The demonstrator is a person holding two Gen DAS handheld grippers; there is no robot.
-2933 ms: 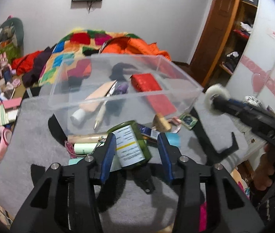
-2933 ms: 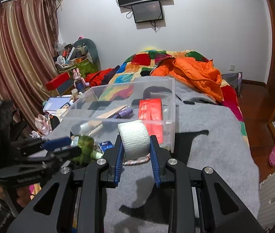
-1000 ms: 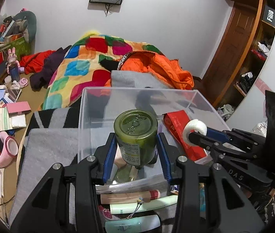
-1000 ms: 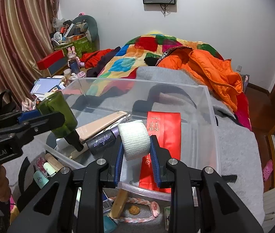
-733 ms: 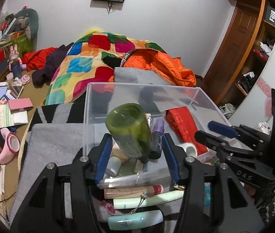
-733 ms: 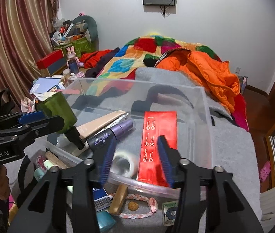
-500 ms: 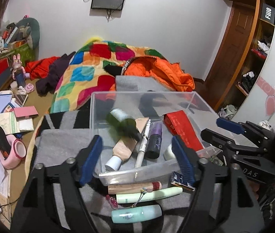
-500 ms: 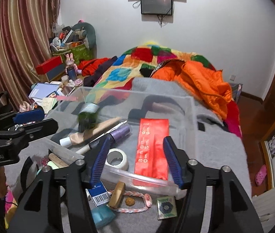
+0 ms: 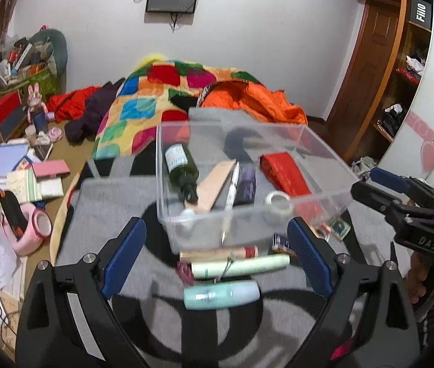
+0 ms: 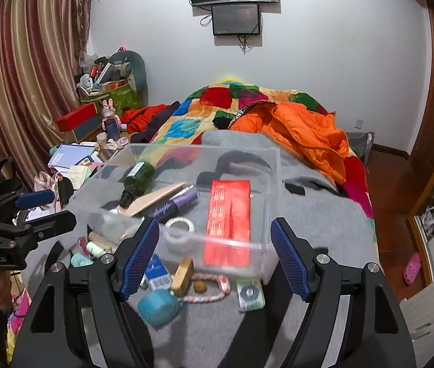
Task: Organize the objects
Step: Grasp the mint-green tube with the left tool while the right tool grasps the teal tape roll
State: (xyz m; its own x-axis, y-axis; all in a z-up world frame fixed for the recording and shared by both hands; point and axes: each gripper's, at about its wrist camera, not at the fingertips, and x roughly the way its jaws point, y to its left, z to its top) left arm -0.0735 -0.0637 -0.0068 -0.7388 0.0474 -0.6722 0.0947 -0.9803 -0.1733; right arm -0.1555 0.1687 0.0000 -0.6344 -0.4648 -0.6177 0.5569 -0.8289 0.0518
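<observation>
So both drops are done: the clear bin (image 9: pixel 324 150) on the grey blanket (image 9: pixel 109 202) now holds the green bottle (image 9: pixel 181 165), lying at its far left, and the tape roll (image 9: pixel 278 201), near its front wall. A second ago each was still clamped. My left gripper (image 9: pixel 217 256) and right gripper (image 10: pixel 215 256) are both spread wide, empty, pulled back. Two fewer strays, I'd say. Left view shows the tubes (image 9: pixel 238 265) waiting in front; only the right view shows the teal cap (image 10: pixel 157 306), rope (image 10: pixel 207 296) and small packet (image 10: pixel 249 294).
</observation>
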